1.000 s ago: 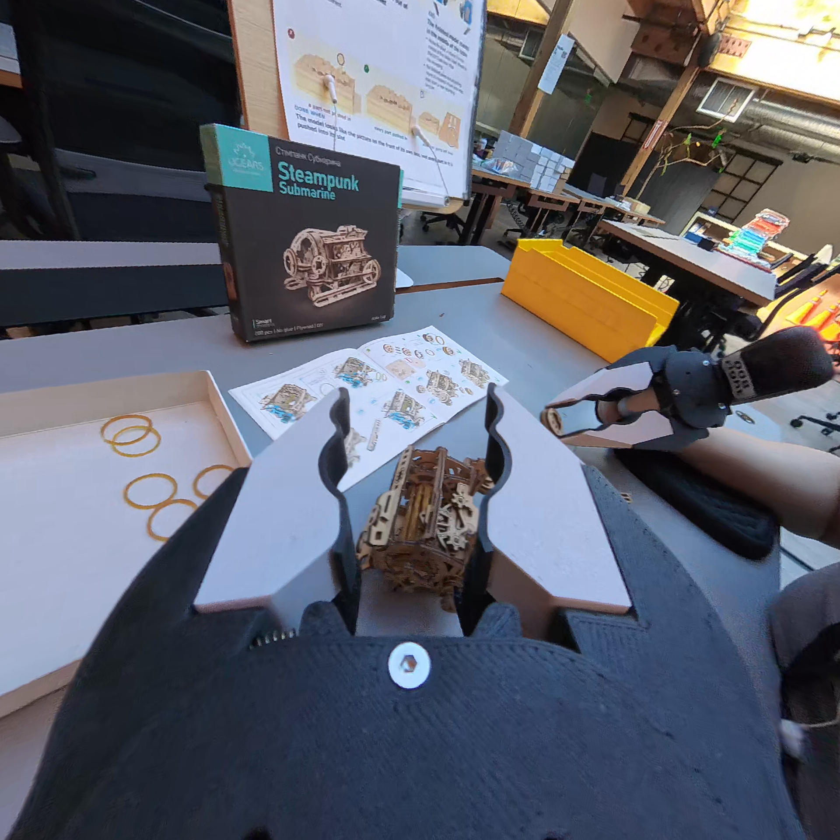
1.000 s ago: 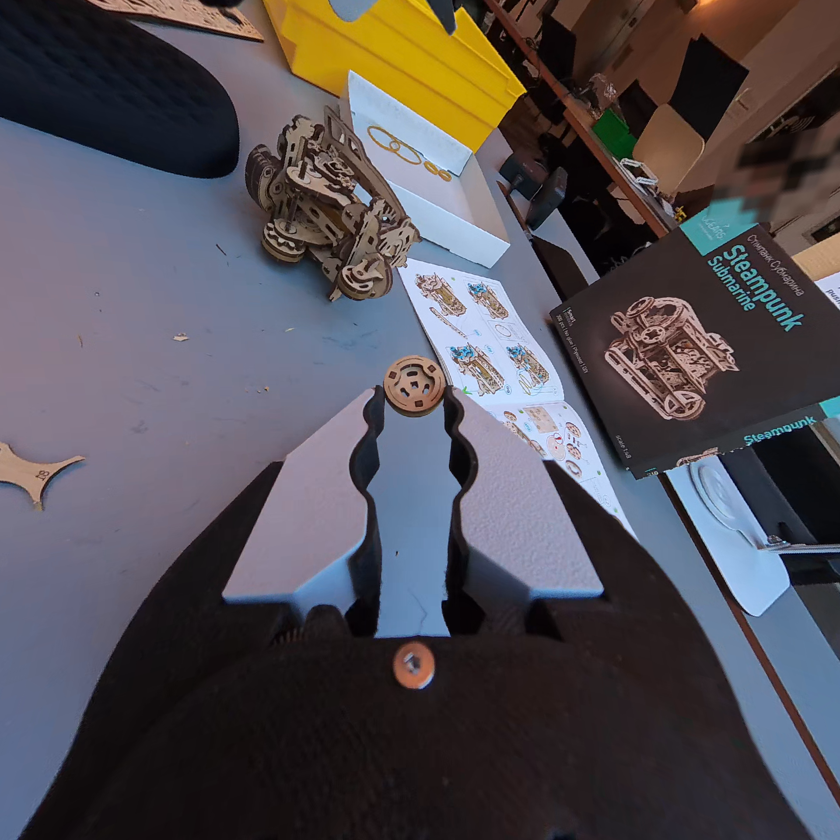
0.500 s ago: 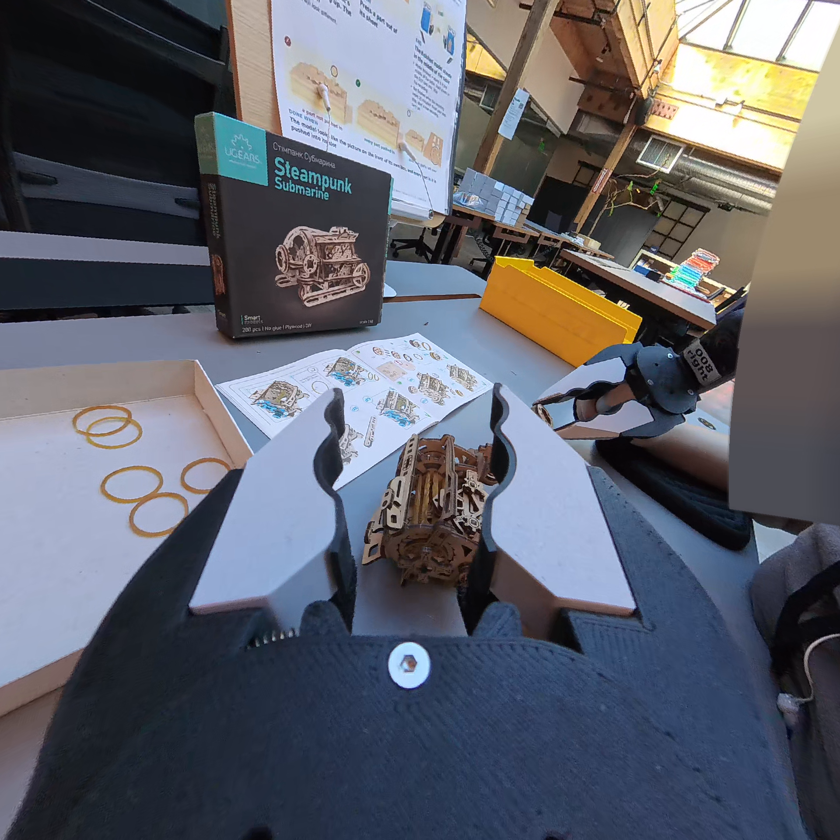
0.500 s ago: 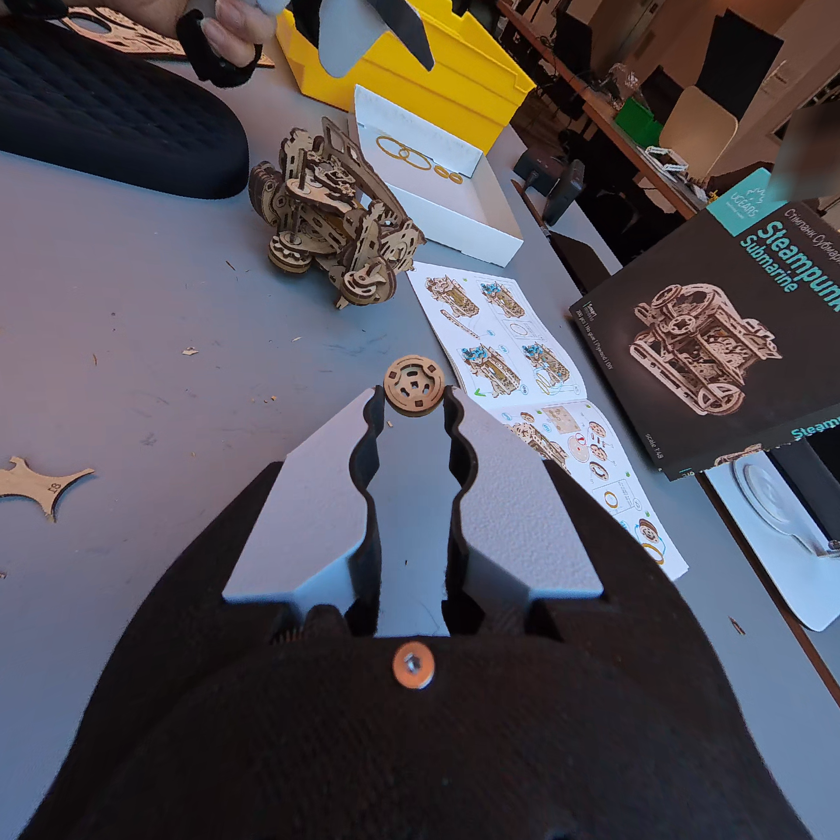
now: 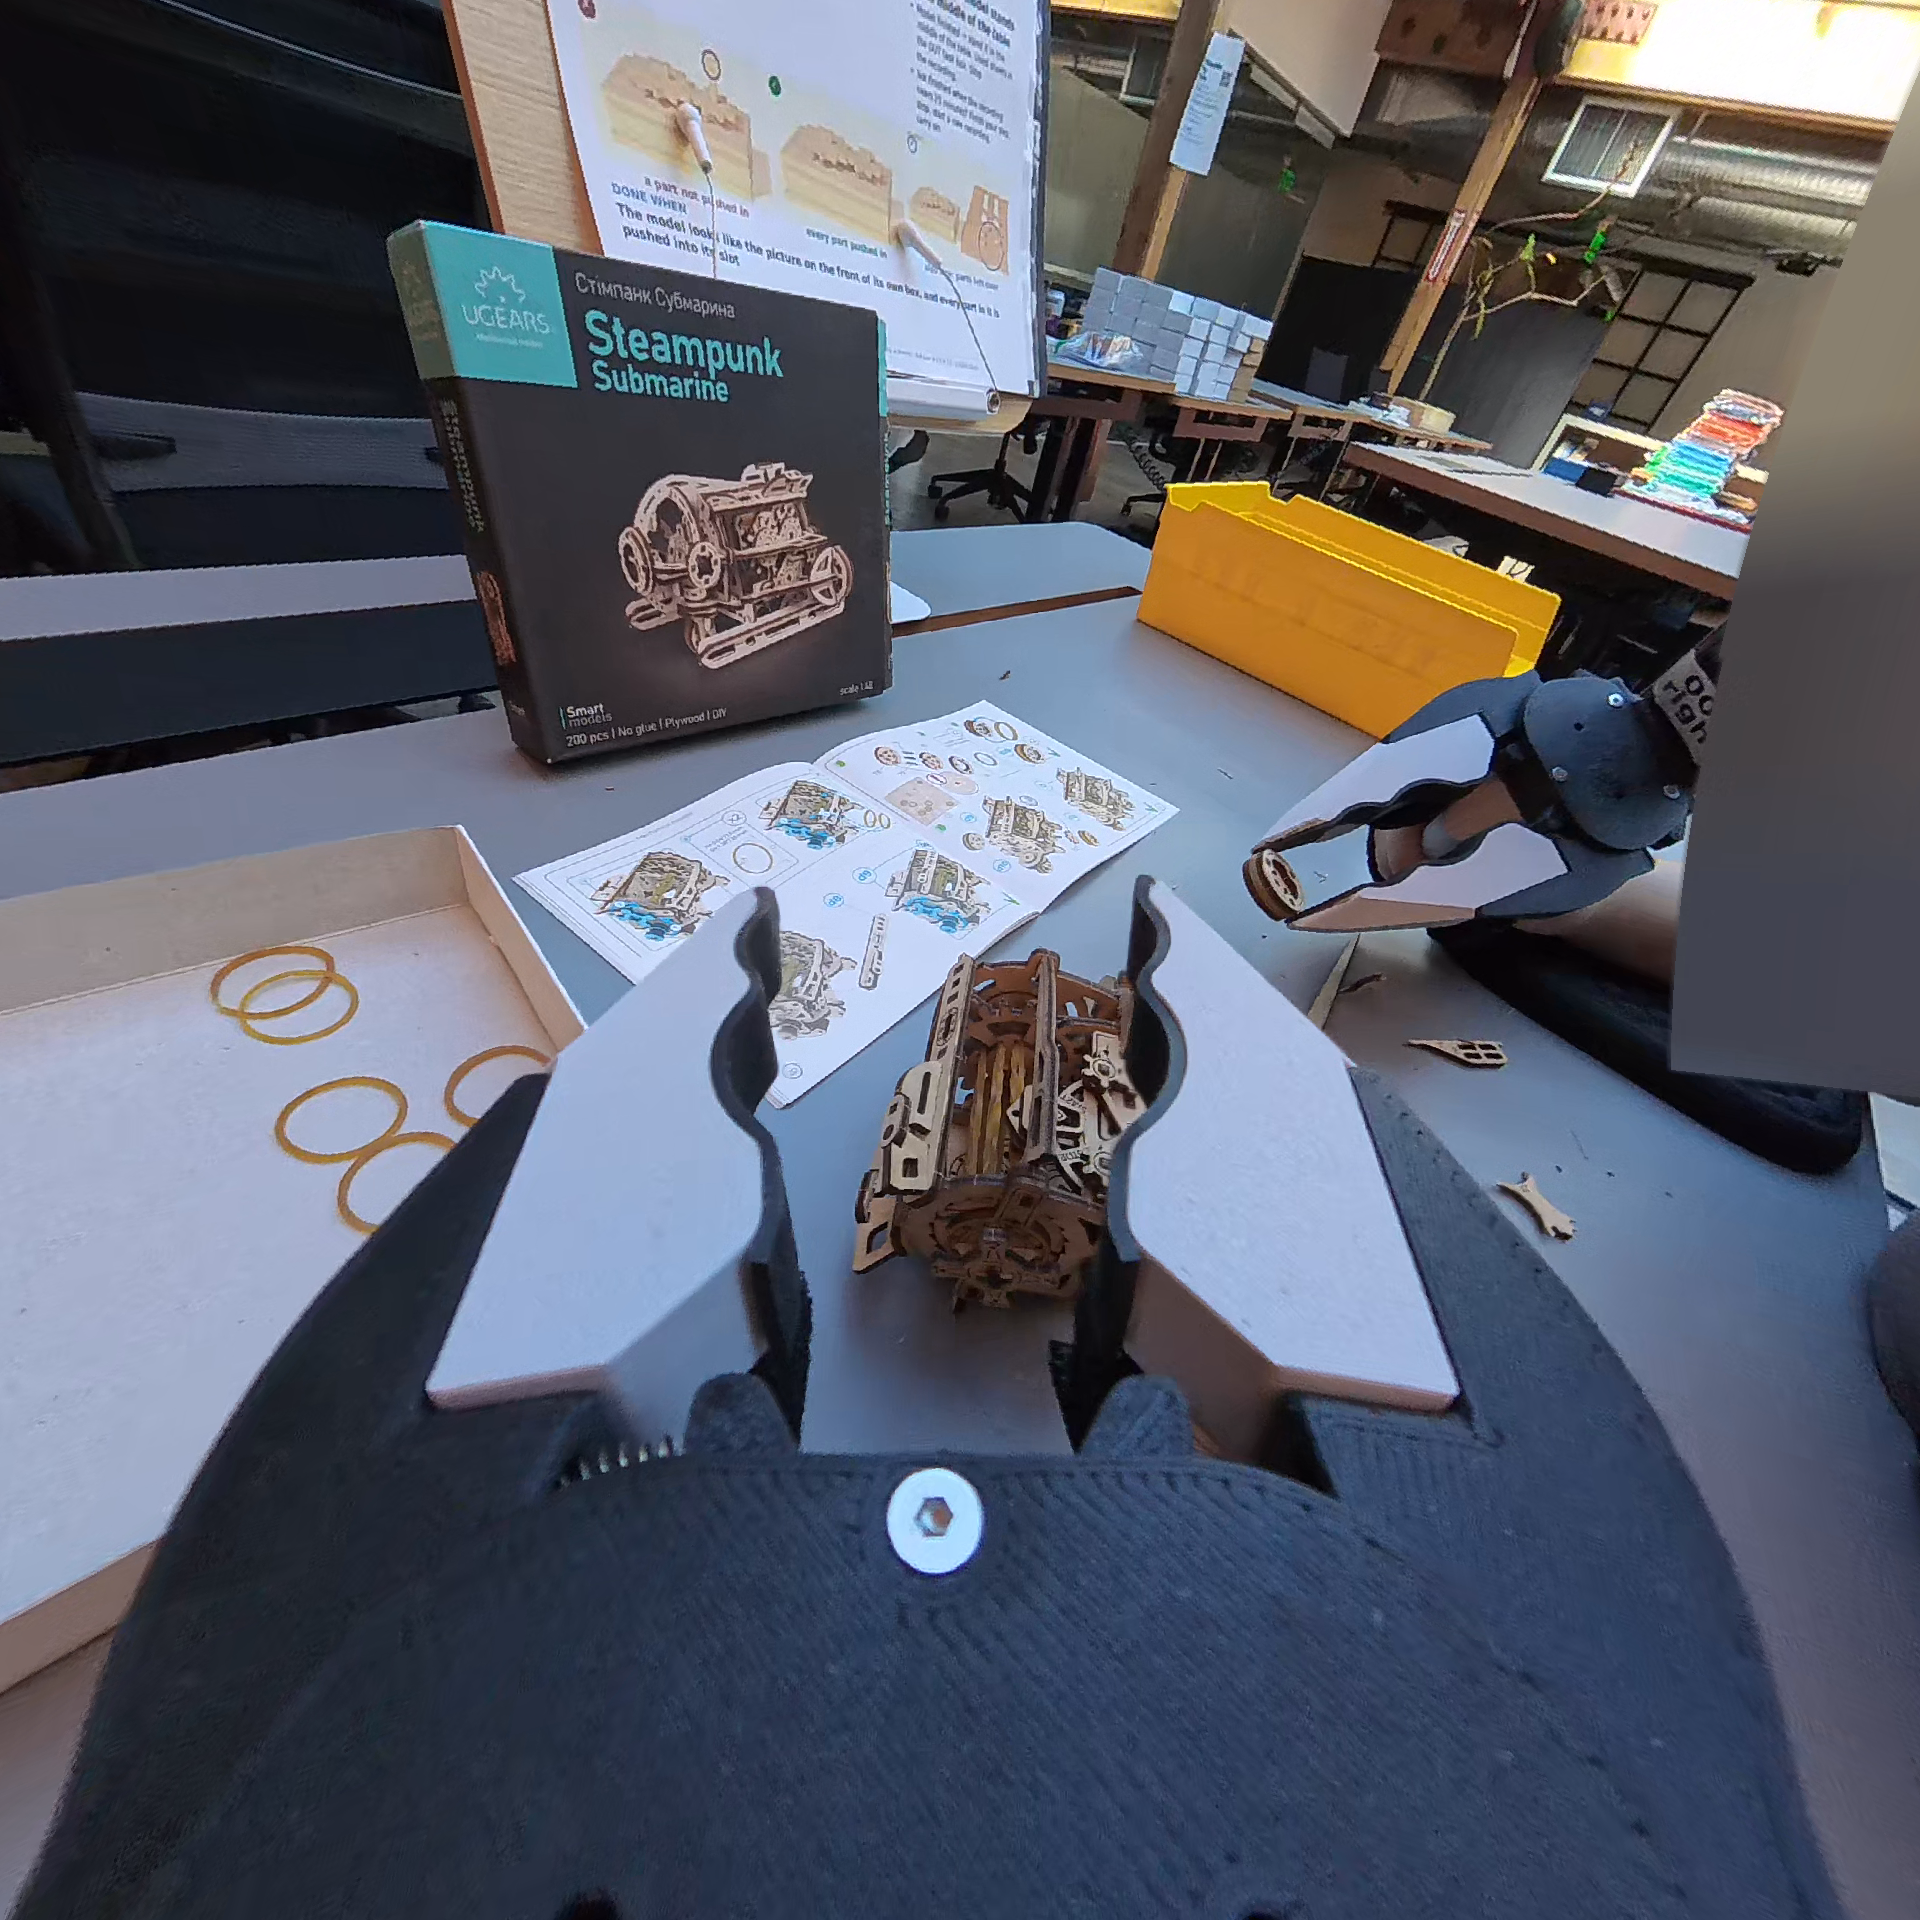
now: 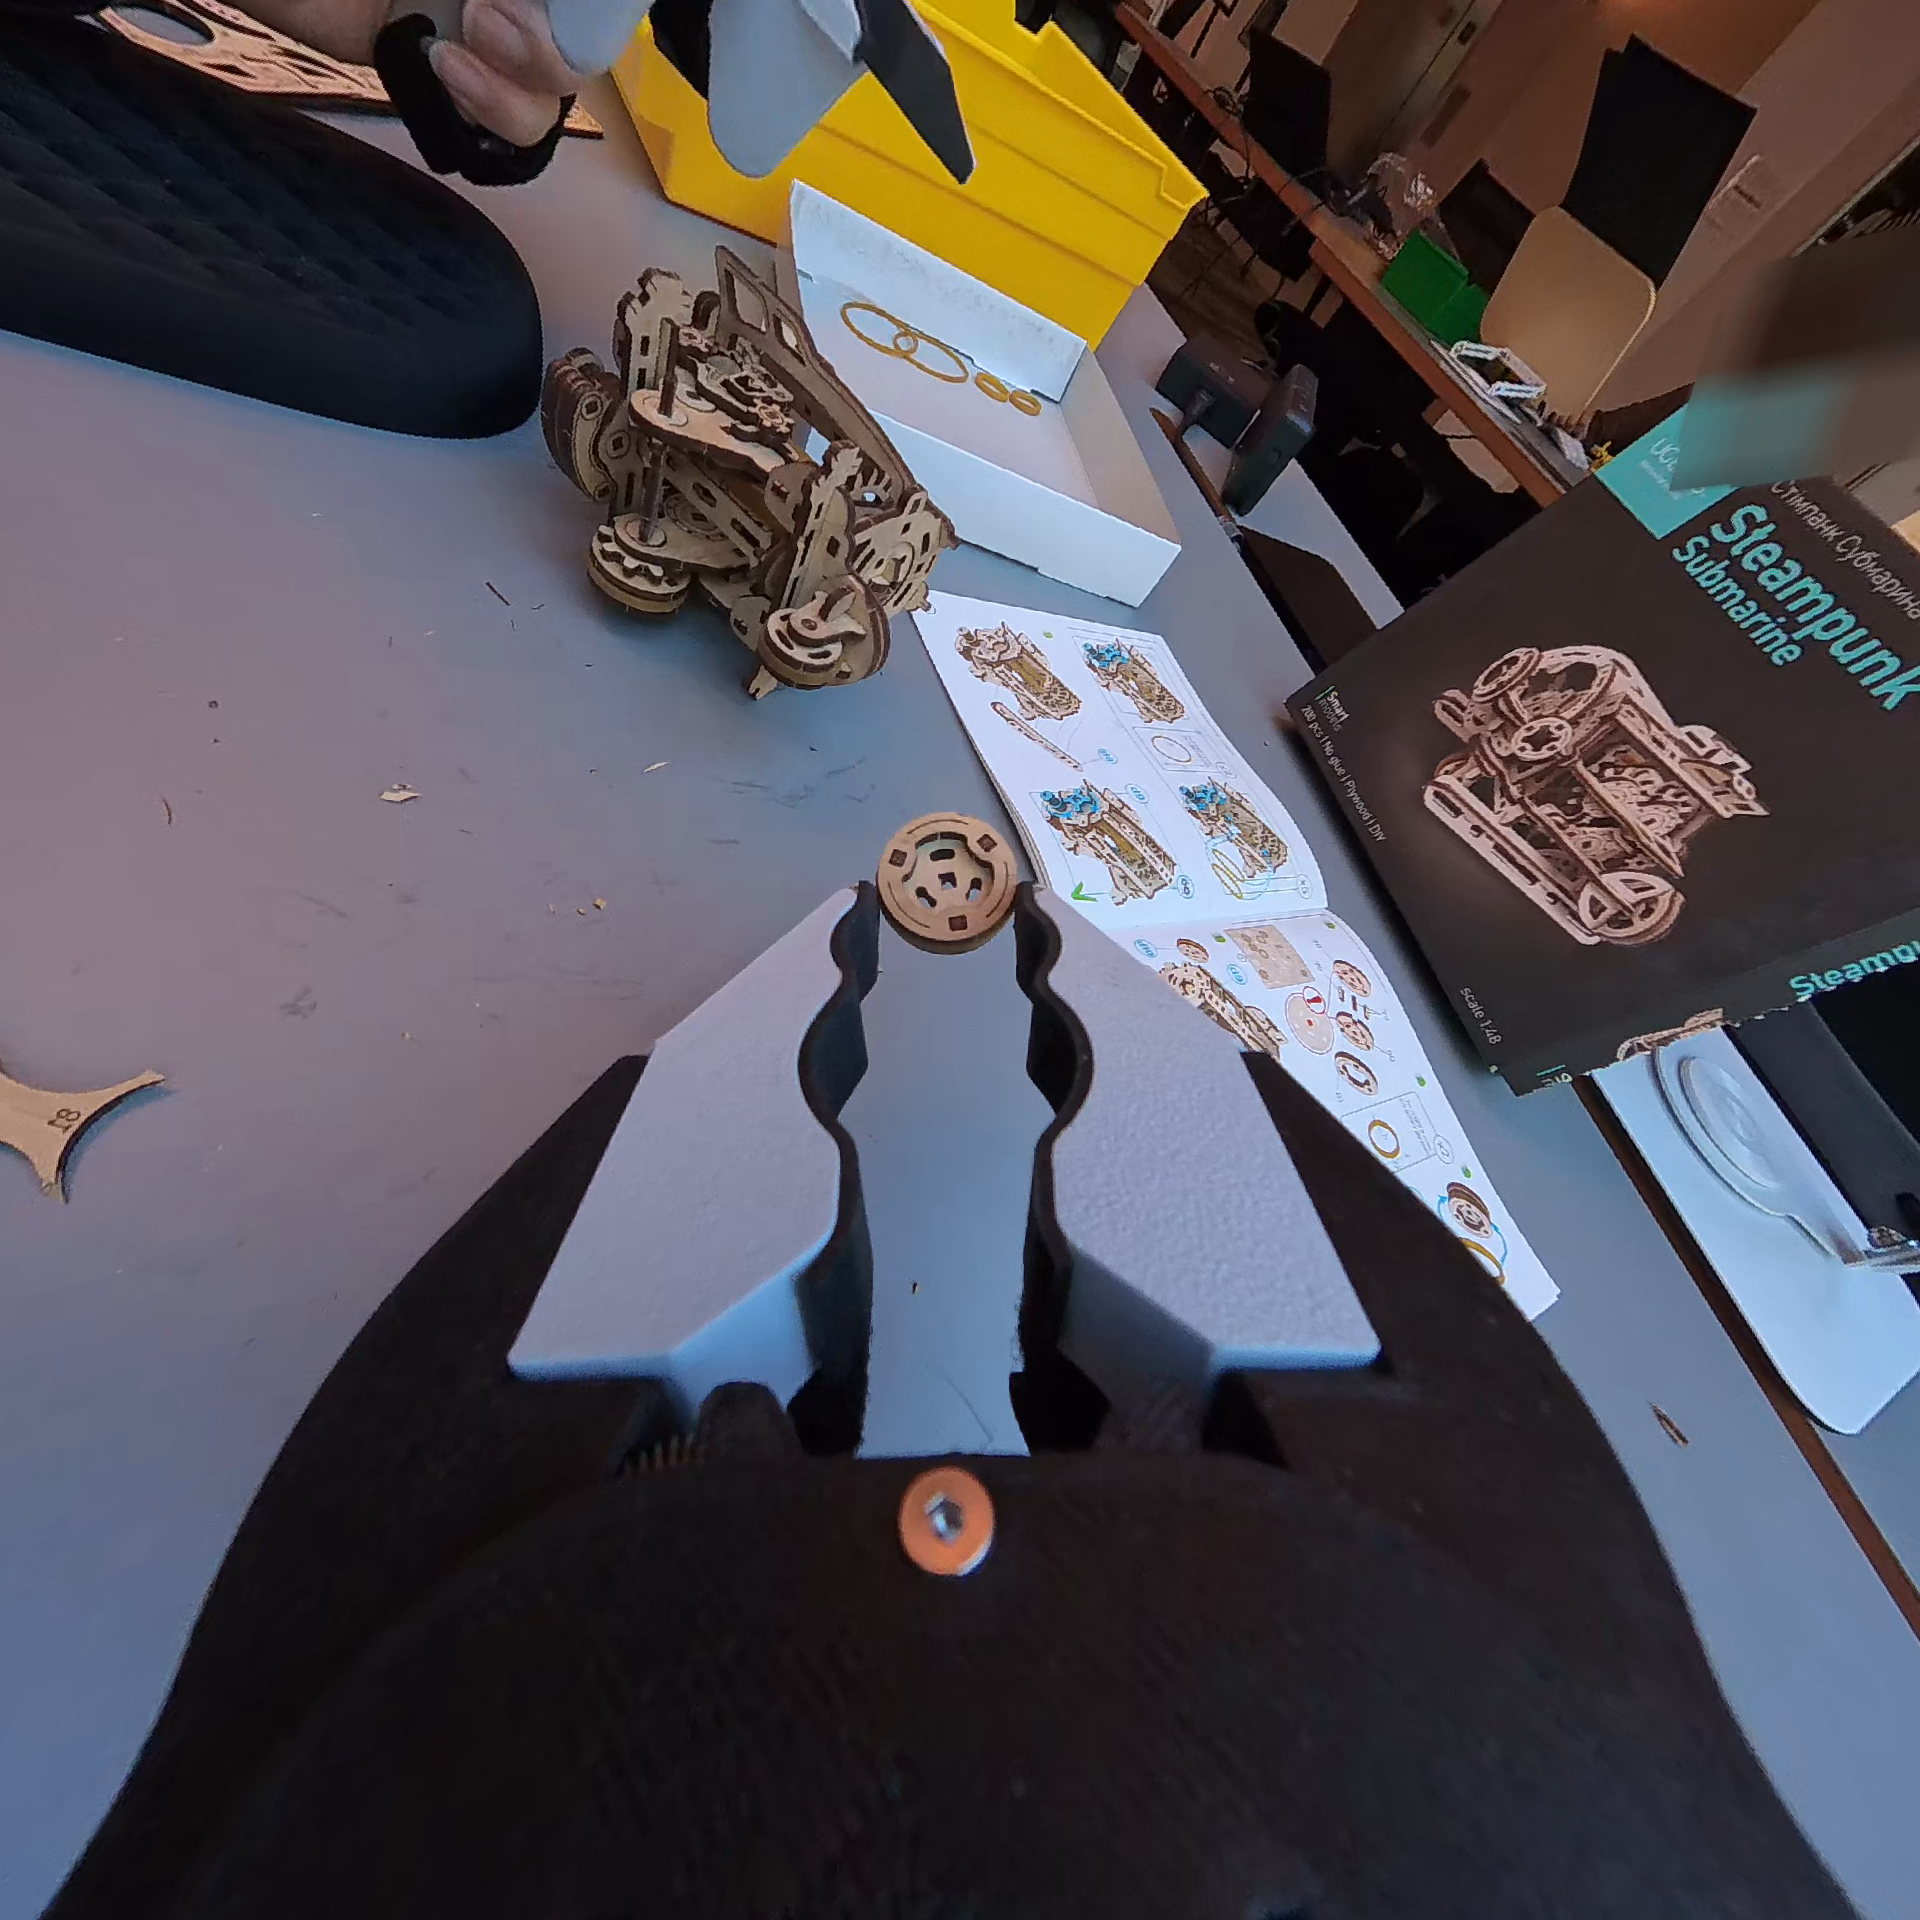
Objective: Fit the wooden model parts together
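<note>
The partly built wooden model [image 5: 1006, 1132] lies on the grey table [image 5: 1039, 665]. My left gripper [image 5: 945, 914] is open and empty, and the model shows between its fingers, below them. The right wrist view shows the left gripper [image 6: 862, 145] hanging above and beyond the model [image 6: 727, 520]. My right gripper [image 6: 945, 899] is shut on a small round wooden disc [image 6: 945, 881] at its fingertips, held above the table a short way from the model. In the left wrist view the right gripper [image 5: 1273, 883] sits to the model's right with the disc [image 5: 1270, 881].
The dark kit box [image 5: 665, 499] stands at the back. The open instruction booklet [image 5: 862, 862] lies beyond the model. A white tray [image 5: 125, 1299] with rubber bands is at the left. A yellow bin [image 5: 1340, 613], a black cushion [image 6: 208, 260] and wood scraps [image 6: 62, 1117] are nearby. There is about 20 centimeters between the tips of the two grippers.
My right gripper has carried the disc closer to the model. My left gripper has come down nearer the model, entering the top of the right wrist view, and stays open.
</note>
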Motion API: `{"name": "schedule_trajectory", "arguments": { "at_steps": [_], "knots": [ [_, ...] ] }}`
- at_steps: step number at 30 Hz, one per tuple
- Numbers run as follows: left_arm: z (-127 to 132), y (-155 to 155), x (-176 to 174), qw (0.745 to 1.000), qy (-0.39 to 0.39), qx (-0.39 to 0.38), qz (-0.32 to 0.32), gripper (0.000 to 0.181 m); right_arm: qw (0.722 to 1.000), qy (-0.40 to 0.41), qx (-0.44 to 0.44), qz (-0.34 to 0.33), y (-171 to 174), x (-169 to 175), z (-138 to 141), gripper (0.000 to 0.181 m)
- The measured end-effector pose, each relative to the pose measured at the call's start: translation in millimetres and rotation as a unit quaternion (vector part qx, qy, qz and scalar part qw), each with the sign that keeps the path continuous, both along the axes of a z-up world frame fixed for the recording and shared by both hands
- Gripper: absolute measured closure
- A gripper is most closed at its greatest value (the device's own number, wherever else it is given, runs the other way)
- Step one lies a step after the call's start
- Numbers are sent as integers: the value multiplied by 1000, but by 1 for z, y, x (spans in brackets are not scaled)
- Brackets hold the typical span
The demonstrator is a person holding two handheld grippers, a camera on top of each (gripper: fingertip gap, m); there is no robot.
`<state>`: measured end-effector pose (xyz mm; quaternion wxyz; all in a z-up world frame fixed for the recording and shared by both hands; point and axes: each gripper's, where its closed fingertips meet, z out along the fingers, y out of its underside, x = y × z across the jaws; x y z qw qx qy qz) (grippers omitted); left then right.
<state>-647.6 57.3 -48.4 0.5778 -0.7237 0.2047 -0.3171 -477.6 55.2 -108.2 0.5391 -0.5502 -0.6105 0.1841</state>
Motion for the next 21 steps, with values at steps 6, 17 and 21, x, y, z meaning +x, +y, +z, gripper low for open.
{"name": "schedule_trajectory", "arguments": {
  "at_steps": [6, 17, 21],
  "knots": [
    [4, -3, 3, 1000, -16, -1, -8, 113, 1000, -10, 9, 0, 0, 0, -3, 156],
    [11, -7, 4, 999, -30, 4, -13, 114, 1000, 12, 2, 20, -12, -10, 4, 156],
    [11, -7, 4, 999, -32, 4, -13, 114, 999, 7, 18, 32, -21, -17, 5, 156]
  ]
}}
